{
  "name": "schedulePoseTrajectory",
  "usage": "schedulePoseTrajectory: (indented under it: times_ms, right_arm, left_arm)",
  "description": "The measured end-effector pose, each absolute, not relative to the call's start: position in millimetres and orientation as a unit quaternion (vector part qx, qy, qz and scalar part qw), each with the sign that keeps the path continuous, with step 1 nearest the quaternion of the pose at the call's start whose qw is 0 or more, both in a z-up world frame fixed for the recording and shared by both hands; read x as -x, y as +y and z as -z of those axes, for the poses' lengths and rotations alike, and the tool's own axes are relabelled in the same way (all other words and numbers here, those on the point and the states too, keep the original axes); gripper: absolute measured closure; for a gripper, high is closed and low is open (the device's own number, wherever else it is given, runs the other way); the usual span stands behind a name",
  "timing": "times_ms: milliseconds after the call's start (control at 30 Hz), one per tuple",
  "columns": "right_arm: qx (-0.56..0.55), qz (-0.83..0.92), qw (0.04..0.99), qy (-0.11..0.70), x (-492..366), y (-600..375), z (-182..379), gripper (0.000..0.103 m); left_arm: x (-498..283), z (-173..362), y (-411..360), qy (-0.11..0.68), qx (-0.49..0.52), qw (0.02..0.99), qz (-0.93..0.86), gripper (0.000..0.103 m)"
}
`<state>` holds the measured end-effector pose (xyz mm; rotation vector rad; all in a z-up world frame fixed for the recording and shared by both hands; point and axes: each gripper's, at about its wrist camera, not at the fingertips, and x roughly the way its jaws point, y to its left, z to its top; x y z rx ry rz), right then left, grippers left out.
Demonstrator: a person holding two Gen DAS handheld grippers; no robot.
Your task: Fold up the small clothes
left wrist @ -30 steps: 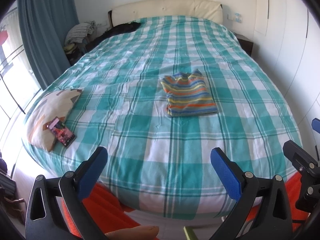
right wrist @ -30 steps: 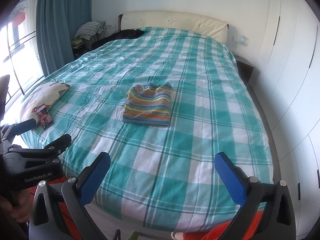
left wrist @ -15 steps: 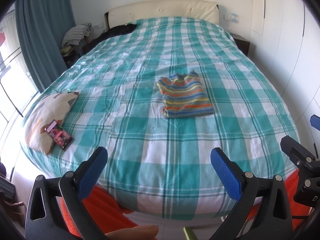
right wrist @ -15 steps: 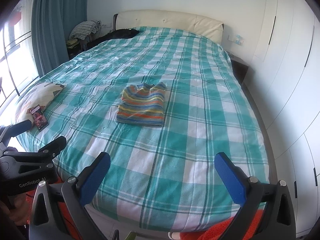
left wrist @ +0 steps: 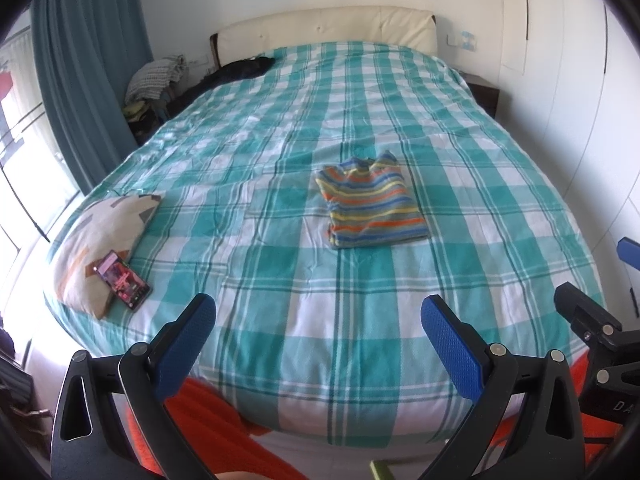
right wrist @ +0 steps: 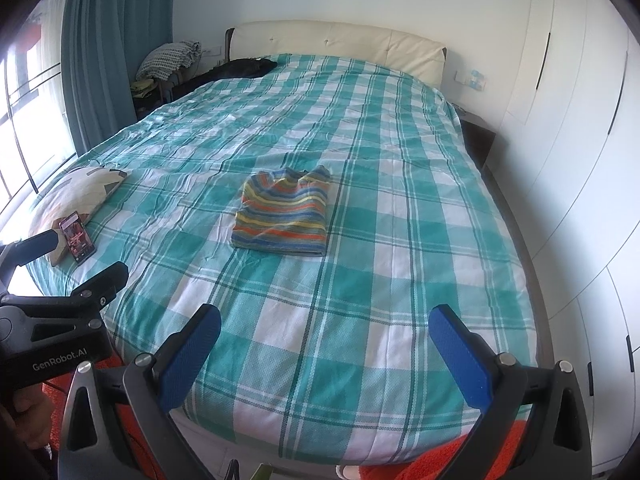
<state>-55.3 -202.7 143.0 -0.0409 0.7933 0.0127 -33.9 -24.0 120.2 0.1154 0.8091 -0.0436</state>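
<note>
- In the second leading up to this moment the view of the bed [left wrist: 360,340] has barely shifted: the striped garment [left wrist: 372,204] sat a touch differently in the frame, yet it kept the same folded shape and the same spot on the cover. Both pairs of tongs have stayed back at the foot of the bed, in the lower part of each frame, wide apart and holding nothing.
- The left tongs [left wrist: 316,340] gape fully, blue pads far from each other, empty. The right tongs [right wrist: 328,348] stand just as wide, also empty; each pair also shows at the edge of the other's view.
- My reading: the fold on this piece looks finished, and the person has stepped away from it; nothing here suggests another grasp is under way.
- The striped garment [right wrist: 284,212] lies in the middle of both frames, on the green-and-white checked cover, well apart from either pair of tongs. It is a compact, roughly square packet with bands of orange, blue, yellow and green; the neckline points towards the headboard, the near edge is straight, the layers lie flat.
- At the left of the frame a patterned pillow [left wrist: 104,236] rests on the bed's edge with a phone [left wrist: 122,280] leaning on it, screen lit.
</note>
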Motion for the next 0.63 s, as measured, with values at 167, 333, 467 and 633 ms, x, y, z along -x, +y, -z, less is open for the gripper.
schedulePoseTrajectory:
  times_ms: [167,333,467,633]
  right_arm:
    - [0.017,-0.005,0.922,0.386,54.6,-204.5,-144.1,0.001]
    - [0.016,-0.007,0.922,0.387,54.6,-204.9,-144.1,0.001]
    - [0.014,-0.007,0.922,0.388,54.6,-204.1,-144.7,0.001]
    - [0.014,-0.007,0.921,0.388,54.2,-204.9,-144.4,0.001]
  left_arm:
    - [37.9,-123.5,-25.5,0.378,-0.055,0.924,0.03,0.0]
    - [39.2,-124.3,-28.0,0.375,-0.058,0.925,0.034,0.0]
    - [38.5,-123.8,-27.6,0.379,-0.052,0.924,0.033,0.0]
    - [38.7,-124.9,-26.4,0.376,-0.058,0.924,0.032,0.0]
